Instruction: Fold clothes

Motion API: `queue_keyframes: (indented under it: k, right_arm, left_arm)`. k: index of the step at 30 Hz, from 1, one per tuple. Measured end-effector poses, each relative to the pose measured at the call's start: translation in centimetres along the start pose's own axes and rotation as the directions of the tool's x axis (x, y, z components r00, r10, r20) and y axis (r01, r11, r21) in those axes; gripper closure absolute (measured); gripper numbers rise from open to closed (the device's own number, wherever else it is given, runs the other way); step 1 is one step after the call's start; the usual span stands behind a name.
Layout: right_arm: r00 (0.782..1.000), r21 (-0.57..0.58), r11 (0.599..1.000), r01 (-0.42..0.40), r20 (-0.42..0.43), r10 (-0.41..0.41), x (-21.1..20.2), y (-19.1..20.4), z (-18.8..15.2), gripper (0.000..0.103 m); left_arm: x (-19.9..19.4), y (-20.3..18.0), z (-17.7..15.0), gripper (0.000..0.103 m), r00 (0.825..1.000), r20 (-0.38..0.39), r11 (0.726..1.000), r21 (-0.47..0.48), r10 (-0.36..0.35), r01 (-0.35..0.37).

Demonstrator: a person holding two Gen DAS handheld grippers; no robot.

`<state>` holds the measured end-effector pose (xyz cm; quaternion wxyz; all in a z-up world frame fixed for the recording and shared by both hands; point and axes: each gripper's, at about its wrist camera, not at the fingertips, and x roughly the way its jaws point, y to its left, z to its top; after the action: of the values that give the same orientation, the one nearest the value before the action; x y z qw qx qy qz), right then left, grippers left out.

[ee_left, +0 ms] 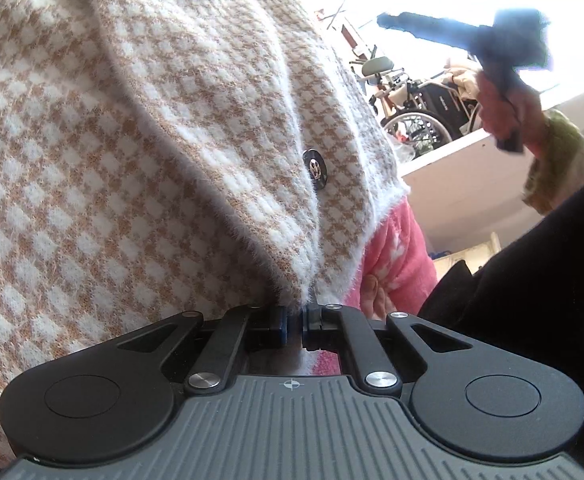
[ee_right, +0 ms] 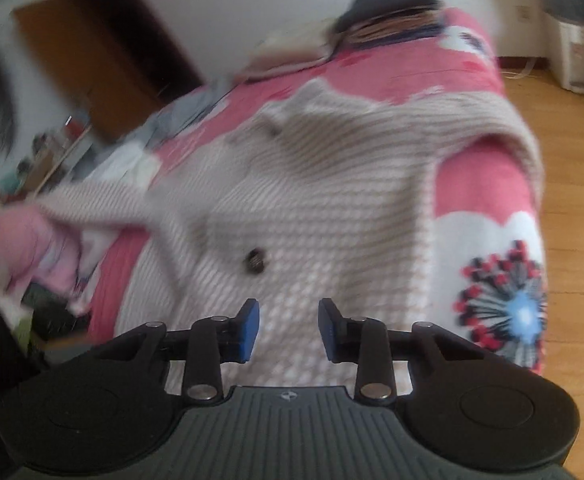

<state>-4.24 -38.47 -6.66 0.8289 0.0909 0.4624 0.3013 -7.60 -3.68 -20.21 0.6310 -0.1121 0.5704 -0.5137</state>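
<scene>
Clamped tight, the left gripper (ee_left: 295, 322) pinches the cardigan (ee_left: 140, 152) by its fuzzy hem, buttons (ee_left: 315, 168) above. Right gripper (ee_right: 288, 330) hangs spread and empty over the same cardigan (ee_right: 292, 184) — draped across a pink bedspread (ee_right: 479, 184) — wood floor (ee_right: 571, 160) beyond.

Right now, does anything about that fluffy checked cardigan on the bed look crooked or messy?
Yes. The tan-and-white houndstooth knit cardigan lies rumpled rather than flat on the pink flowered bedspread, one sleeve draped over the bed's edge. The left tongs pinch its hem, lifting it; the right tongs hover open above it.
</scene>
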Motion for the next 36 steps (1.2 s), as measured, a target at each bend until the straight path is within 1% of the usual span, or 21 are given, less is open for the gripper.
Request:
queue_keyframes:
  k: [1,2,4,5,6,7,10,11,13,15,16,19,20,22,24,28,29,30,32,34,36]
  right_arm:
    - [0.999,-0.057,0.998,-0.008,-0.039,0.006,-0.1,1.8,-0.6,0.071]
    - [0.994,-0.126,0.991,-0.039,-0.106,0.025,1.1,3.5,-1.3,0.073]
    - [0.969,-0.254,0.962,-0.104,-0.243,0.041,3.5,6.6,-2.8,0.073]
    - [0.95,-0.336,0.937,-0.101,-0.313,-0.01,4.7,7.5,-4.0,0.074]
    - [0.919,-0.461,0.885,-0.057,-0.37,-0.133,5.8,8.2,-5.8,0.074]
    - [0.884,-0.555,0.832,-0.024,-0.4,-0.242,6.7,8.3,-7.2,0.074]
    - [0.855,-0.599,0.8,-0.019,-0.424,-0.297,6.2,7.8,-8.7,0.074]
    - [0.849,-0.587,0.81,-0.008,-0.432,-0.304,6.0,7.8,-8.1,0.074]
    - [0.862,-0.602,0.798,0.015,-0.396,-0.316,5.0,8.1,-6.8,0.074]
    - [0.884,-0.568,0.822,0.048,-0.359,-0.299,4.2,7.7,-4.6,0.074]
    - [0.901,-0.549,0.833,0.069,-0.324,-0.288,3.9,7.5,-3.3,0.074]
    - [0.953,-0.489,0.86,0.144,-0.166,-0.254,3.4,6.7,1.5,0.073]
    - [0.963,-0.461,0.871,0.169,-0.111,-0.246,3.6,6.3,3.4,0.072]
    - [0.973,-0.41,0.889,0.204,-0.012,-0.229,4.6,5.5,6.9,0.071]
    - [0.972,-0.36,0.903,0.233,0.062,-0.226,6.6,4.5,10.8,0.068]
    - [0.956,-0.273,0.917,0.29,0.128,-0.264,11.2,2.4,17.6,0.068]
    - [0.953,-0.246,0.923,0.297,0.135,-0.27,12.2,1.7,19.0,0.065]
    - [0.95,-0.216,0.928,0.305,0.14,-0.279,13.0,1.0,20.3,0.058]
    - [0.936,-0.146,0.928,0.342,0.143,-0.322,13.9,-1.1,22.0,0.048]
    - [0.918,-0.075,0.921,0.383,0.143,-0.37,14.4,-3.1,23.1,0.047]
    - [0.897,0.003,0.906,0.424,0.139,-0.42,14.1,-5.4,22.9,0.046]
  left_arm:
    - [0.0,0.0,0.0,0.098,1.0,0.0,1.0,-0.007,-0.004,0.004]
    - [0.0,0.1,0.0,0.098,1.0,0.0,1.0,-0.016,-0.005,0.005]
    - [0.1,0.1,0.0,0.098,1.0,0.0,0.999,-0.033,-0.003,0.003]
    - [0.2,0.1,-0.1,0.098,1.0,-0.002,0.999,-0.045,-0.002,0.002]
    - [0.3,0.2,-0.1,0.095,1.0,-0.004,0.998,-0.058,-0.001,0.001]
    - [0.2,0.2,-0.1,0.095,1.0,-0.008,0.998,-0.069,0.0,-0.001]
    - [-0.7,0.1,0.0,0.091,1.0,-0.019,0.997,-0.07,0.018,-0.019]
    - [-1.4,0.1,0.0,0.089,0.999,-0.019,0.998,-0.055,0.03,-0.031]
    - [-3.2,-0.1,0.2,0.08,0.998,0.013,0.998,-0.013,0.068,-0.068]
    - [-4.9,-0.2,0.5,0.079,0.994,0.048,0.995,0.019,0.1,-0.101]
    - [-5.6,-0.2,0.8,0.079,0.992,0.067,0.994,0.021,0.109,-0.11]
    - [-7.3,0.5,1.8,0.079,0.982,0.133,0.99,0.029,0.134,-0.139]
    - [-7.5,0.7,2.2,0.079,0.978,0.149,0.988,0.033,0.142,-0.149]
    - [-7.0,0.8,2.9,0.079,0.976,0.16,0.988,0.036,0.146,-0.153]
    - [-6.0,0.5,3.2,0.079,0.975,0.16,0.986,0.038,0.152,-0.16]
    - [-3.9,0.0,3.2,0.079,0.972,0.138,0.98,0.032,0.191,-0.197]
    - [-3.8,0.1,3.1,0.079,0.972,0.139,0.981,0.021,0.19,-0.194]
    - [-4.0,0.3,3.1,0.079,0.973,0.139,0.982,0.011,0.184,-0.187]
    - [-4.4,0.6,2.9,0.079,0.975,0.141,0.985,-0.005,0.171,-0.172]
    - [-5.6,0.7,3.2,0.079,0.974,0.159,0.987,-0.017,0.163,-0.162]
    - [-6.8,0.8,3.5,0.079,0.972,0.179,0.988,-0.028,0.154,-0.152]
